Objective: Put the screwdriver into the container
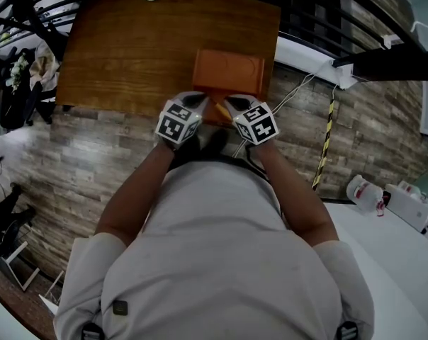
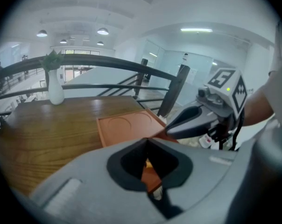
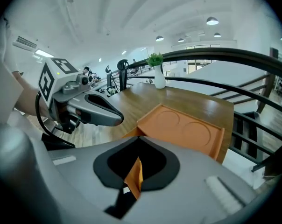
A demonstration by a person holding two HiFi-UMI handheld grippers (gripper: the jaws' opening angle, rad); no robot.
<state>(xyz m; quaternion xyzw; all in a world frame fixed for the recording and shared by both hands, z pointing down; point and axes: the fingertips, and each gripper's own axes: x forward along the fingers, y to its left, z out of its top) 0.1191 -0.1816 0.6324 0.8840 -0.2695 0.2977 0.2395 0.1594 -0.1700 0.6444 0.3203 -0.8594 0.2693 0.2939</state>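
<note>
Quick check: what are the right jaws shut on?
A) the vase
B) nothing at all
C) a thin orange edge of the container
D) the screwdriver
C: in the right gripper view the right gripper has its jaws closed on a thin orange strip that runs on from the container.

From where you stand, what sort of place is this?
Probably an upper-floor landing in a big open building: a wooden table stands beside a black railing, with ceiling lights over a hall beyond.
</note>
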